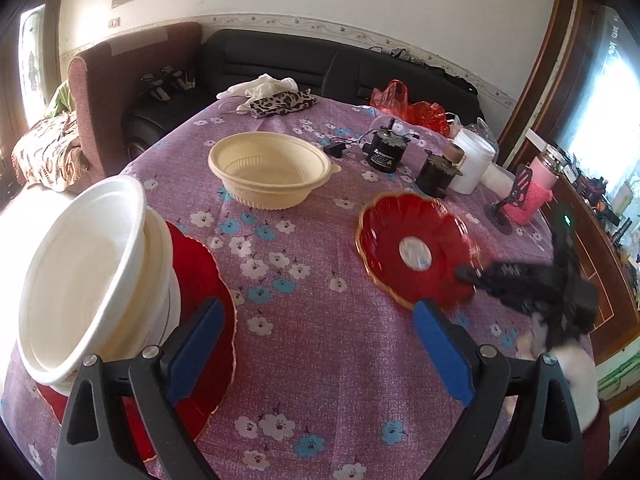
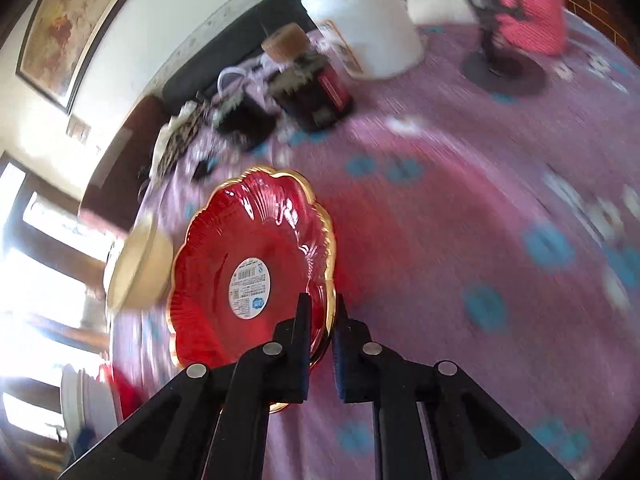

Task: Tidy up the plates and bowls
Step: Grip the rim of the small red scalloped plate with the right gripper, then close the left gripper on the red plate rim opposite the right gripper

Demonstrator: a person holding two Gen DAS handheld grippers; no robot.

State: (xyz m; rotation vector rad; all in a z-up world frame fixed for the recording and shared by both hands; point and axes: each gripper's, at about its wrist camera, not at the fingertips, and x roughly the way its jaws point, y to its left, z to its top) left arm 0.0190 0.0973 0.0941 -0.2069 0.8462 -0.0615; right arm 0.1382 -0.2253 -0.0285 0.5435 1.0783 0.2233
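A red gold-rimmed plate (image 1: 412, 248) with a white sticker is tilted above the purple floral tablecloth (image 1: 320, 340). My right gripper (image 1: 472, 274) is shut on its near rim; in the right wrist view the gripper (image 2: 322, 304) pinches the plate (image 2: 248, 264) edge. My left gripper (image 1: 320, 316) is open and empty, blue pads wide apart. To its left, stacked white bowls (image 1: 84, 272) sit on another red plate (image 1: 200, 280). A cream bowl (image 1: 268, 168) stands farther back, and also shows in the right wrist view (image 2: 140, 268).
At the back right stand a white tub (image 1: 472, 164), two dark motors (image 1: 384, 152), a pink knitted flask (image 1: 536, 192) and a small black stand (image 1: 500, 212). Red bags (image 1: 408, 106) and a leopard cloth (image 1: 280, 102) lie at the far edge. A black sofa (image 1: 320, 64) is behind.
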